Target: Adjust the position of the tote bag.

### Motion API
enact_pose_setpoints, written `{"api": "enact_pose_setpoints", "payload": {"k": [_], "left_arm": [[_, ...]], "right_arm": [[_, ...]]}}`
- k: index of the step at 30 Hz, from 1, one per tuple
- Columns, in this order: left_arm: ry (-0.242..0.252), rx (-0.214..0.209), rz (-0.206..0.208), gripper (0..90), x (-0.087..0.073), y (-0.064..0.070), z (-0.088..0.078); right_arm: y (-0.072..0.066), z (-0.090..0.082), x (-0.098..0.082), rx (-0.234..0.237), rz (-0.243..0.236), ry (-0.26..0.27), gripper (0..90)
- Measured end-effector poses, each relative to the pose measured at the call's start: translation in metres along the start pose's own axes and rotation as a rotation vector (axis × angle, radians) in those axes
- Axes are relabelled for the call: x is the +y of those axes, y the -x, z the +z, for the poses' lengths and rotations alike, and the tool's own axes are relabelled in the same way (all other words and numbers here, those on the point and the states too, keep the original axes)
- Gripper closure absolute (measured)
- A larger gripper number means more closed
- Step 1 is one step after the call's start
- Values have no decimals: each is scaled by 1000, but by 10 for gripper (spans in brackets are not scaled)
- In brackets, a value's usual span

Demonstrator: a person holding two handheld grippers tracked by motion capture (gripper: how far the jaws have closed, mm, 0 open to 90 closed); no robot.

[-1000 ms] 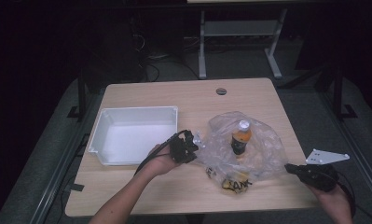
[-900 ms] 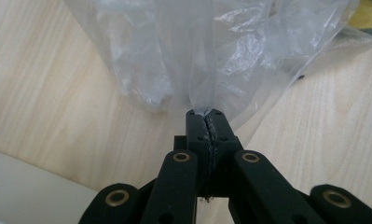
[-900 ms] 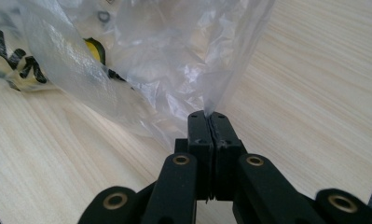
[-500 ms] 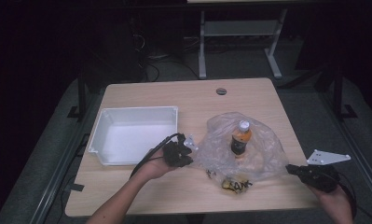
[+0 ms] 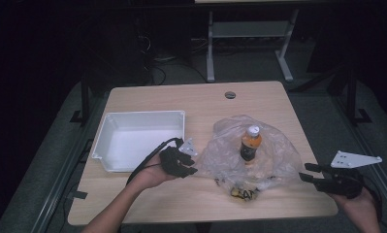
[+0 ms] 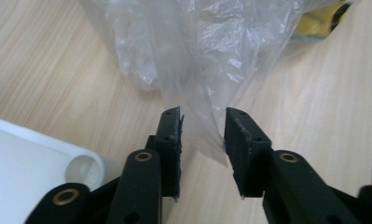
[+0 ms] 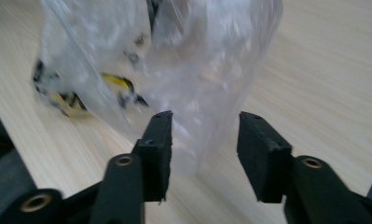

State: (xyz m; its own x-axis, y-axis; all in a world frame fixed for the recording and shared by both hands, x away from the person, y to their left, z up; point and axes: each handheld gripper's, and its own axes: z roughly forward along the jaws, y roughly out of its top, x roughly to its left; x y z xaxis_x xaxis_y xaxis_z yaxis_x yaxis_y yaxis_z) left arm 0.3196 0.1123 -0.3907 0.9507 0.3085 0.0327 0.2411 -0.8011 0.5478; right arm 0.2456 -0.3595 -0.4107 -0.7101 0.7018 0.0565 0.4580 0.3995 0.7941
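Crinkled clear plastic is what I'm working with: a thin, glossy bag [image 5: 251, 158] lies rumpled on the pale wood-grain table [image 5: 201, 99], slumped around an upright bottle [image 5: 250, 144] of orange drink with a white cap. At the bag's 6 o'clock edge sits something small, yellow and black [image 5: 243, 193], too blurred for me to name.

My left gripper [image 5: 190, 164] sits at the bag's 9 o'clock side, near the corner of the white, rounded-rim plastic tray [image 5: 114, 127]. Its jaws have just been opening; in the left gripper view [image 6: 202, 126] a creased fold of film [image 6: 200, 70] hangs between the matte black, rough-faced pads [image 6: 172, 135]. It brushes their inner faces, but they stand apart and no longer pinch it.

My right gripper [image 5: 307, 172] is at the bag's 4 o'clock, off the table's right edge, under its grey three-cornered plate. Its jaws have also just been opening; in the right gripper view [image 7: 204, 140] they stand wide, with a blurred bulge of bag [image 7: 193, 70] between them and a clear gap to the right-hand pad [image 7: 258, 149]. Neither tool grips anything.
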Motion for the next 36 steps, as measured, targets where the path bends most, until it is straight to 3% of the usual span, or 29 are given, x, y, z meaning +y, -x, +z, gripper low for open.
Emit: {"api": "enact_pose_setpoints", "payload": {"k": [5, 10, 16, 24, 36], "left_arm": [[24, -2, -9, 606, 0, -3, -11], [58, -14, -3, 571, 5, -3, -19], [68, 3, 20, 511, 24, 0, -27], [120, -7, 39, 460, 51, -4, -38], [146, 0, 51, 405, 91, -10, -33]], "right_arm": [[-6, -5, 14, 26, -29, 36, 447], [-9, -1, 23, 39, -52, 27, 417], [-8, 8, 42, 55, -97, 27, 367], [-5, 14, 56, 60, -113, 28, 322], [5, 27, 86, 84, -146, 34, 284]]}}
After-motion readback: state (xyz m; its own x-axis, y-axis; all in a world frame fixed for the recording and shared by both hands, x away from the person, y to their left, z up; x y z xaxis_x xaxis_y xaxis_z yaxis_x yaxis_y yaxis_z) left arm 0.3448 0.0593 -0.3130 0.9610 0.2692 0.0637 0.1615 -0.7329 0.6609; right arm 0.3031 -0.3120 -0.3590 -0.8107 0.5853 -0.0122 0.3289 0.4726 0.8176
